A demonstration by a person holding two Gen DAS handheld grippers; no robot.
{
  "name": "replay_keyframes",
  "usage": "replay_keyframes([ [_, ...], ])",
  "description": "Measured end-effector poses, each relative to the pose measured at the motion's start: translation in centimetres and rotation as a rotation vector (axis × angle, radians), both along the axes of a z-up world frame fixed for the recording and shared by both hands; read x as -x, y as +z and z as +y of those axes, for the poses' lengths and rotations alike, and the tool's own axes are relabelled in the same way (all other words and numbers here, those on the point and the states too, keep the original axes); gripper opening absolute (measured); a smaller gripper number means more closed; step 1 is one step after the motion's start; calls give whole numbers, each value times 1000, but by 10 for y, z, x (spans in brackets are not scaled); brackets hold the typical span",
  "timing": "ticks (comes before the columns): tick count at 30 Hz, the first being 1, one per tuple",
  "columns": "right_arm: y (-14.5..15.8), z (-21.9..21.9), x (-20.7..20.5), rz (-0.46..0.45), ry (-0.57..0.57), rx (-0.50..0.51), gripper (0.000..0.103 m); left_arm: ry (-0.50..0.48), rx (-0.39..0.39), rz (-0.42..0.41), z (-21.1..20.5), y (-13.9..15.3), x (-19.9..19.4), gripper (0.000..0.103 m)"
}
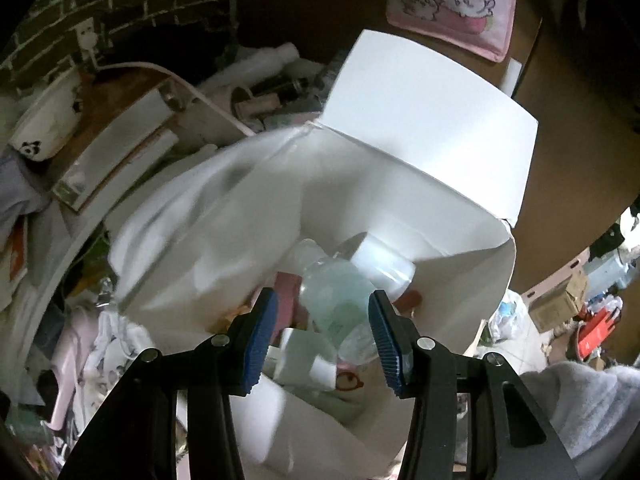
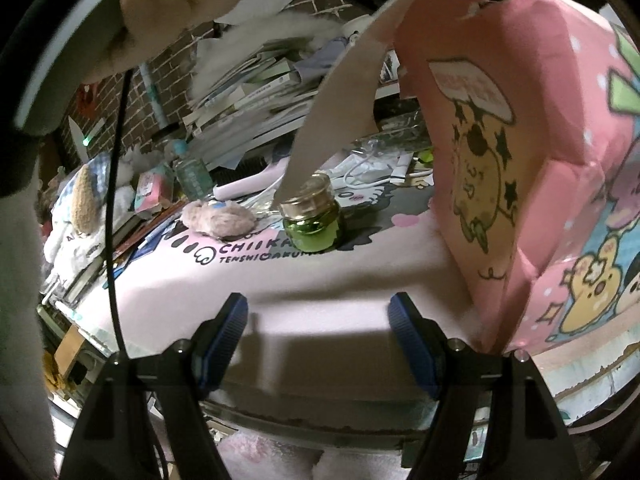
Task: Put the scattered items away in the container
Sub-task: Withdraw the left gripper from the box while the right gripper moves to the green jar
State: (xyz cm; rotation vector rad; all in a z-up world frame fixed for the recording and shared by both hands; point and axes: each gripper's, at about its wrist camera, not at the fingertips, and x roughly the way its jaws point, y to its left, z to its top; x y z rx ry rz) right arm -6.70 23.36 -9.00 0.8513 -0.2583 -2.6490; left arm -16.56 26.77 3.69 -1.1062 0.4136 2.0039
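Note:
In the left wrist view I look down into the box (image 1: 440, 144), white inside with its flaps up. In it lie a clear pale-green bottle (image 1: 332, 280), a white tube (image 1: 384, 264) and a small white carton (image 1: 304, 356). My left gripper (image 1: 322, 294) hangs open over the box mouth, its pads clear of the bottle below. In the right wrist view the same box (image 2: 540, 160) is pink with cartoon prints and stands at the right. A green glass jar (image 2: 310, 220) with a gold lid and a fluffy beige plush (image 2: 218, 220) sit on the pink mat (image 2: 320, 280). My right gripper (image 2: 318, 298) is open and empty, short of the jar.
A raised box flap (image 2: 340, 100) leans over the jar. Stacked books and papers (image 2: 256, 92) and a water bottle (image 2: 192, 172) crowd the back. A black cable (image 2: 116, 200) hangs at the left below a hand (image 2: 160, 0). A panda mug (image 1: 44, 128) and clutter lie left of the box.

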Motion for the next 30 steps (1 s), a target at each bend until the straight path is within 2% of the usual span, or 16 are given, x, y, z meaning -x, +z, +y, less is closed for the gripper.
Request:
replay_keyframes([
  [1,0,0,0,0,-1,-2,71,2,-20,10,-5,3,-1,48],
  [3,0,0,0,2,-2,-5,71,23,-55,49,-17,10,-6,74],
  [5,0,0,0,2,-3,-7,71,56,-92,99,-32,18,-13,81],
  [7,0,-1,0,3,-6,-8,71,76,-138,122,-50,25,-19,82],
  [9,0,-1,-1,5,-8,-11,71,135,-177,159,-69,30,-24,93],
  [12,1,-3,-2,21,-18,-25,71,245,-194,247,-101,34,-40,94],
  [16,3,-8,-1,32,-20,-41,71,407,-145,379,-140,24,-62,94],
  [19,4,-12,-2,44,-22,-56,71,498,-132,443,-168,9,-76,94],
  [26,5,-32,-5,97,-34,-146,69,721,-134,453,-237,-34,-92,94],
  [30,6,-45,-4,108,-36,-190,69,792,-140,444,-262,-53,-100,94],
])
